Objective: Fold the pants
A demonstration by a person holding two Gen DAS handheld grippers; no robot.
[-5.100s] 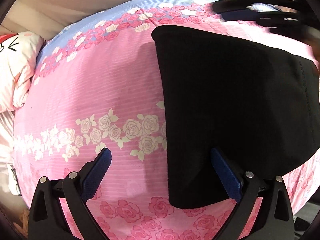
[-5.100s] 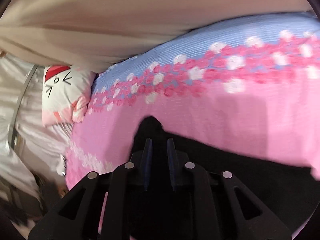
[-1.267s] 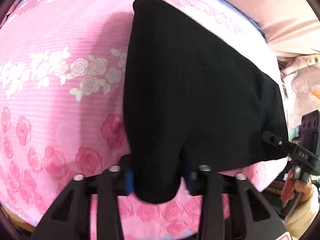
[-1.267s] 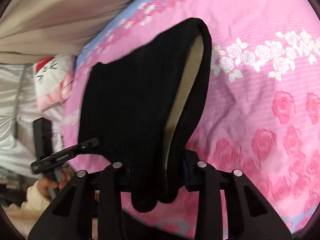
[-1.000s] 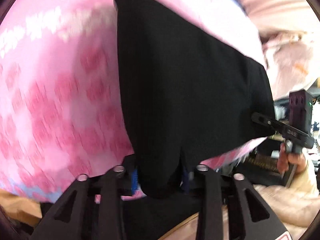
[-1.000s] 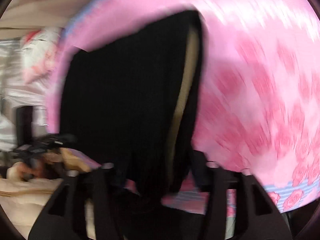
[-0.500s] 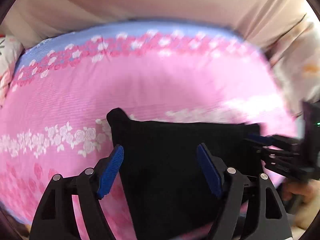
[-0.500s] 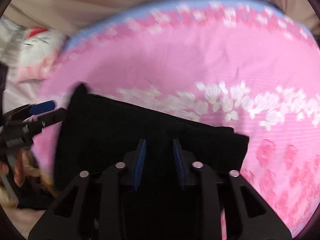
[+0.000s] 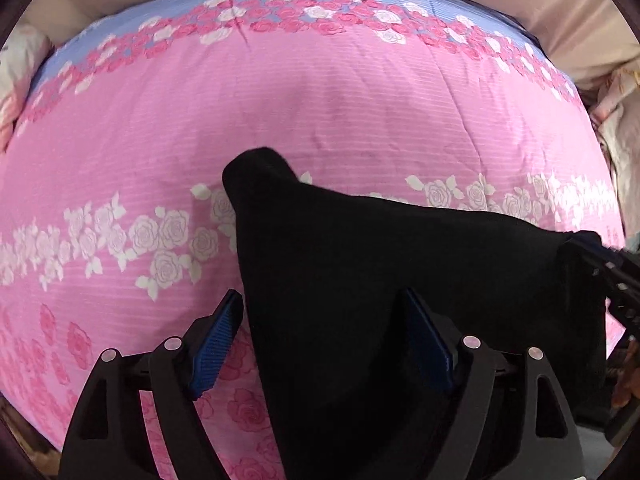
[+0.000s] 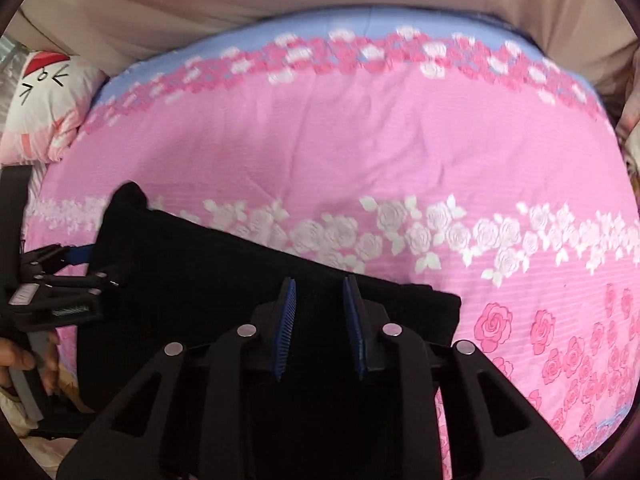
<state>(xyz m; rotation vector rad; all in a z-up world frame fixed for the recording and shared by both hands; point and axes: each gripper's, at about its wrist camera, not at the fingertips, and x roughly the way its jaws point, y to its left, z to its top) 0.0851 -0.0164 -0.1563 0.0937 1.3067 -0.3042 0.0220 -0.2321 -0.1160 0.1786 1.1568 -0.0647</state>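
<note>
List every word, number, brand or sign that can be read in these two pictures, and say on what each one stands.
No text can be read.
Pale label on the left claw: too small and blurred to read.
Pillow: only a drawn cartoon face, no letters.

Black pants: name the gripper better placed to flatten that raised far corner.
Left. The left gripper, jaws just opened wide, nothing pinched, straddles the pants' edge directly below the raised corner. The right gripper, jaws just narrowed over the cloth, sits toward the opposite end.
</note>
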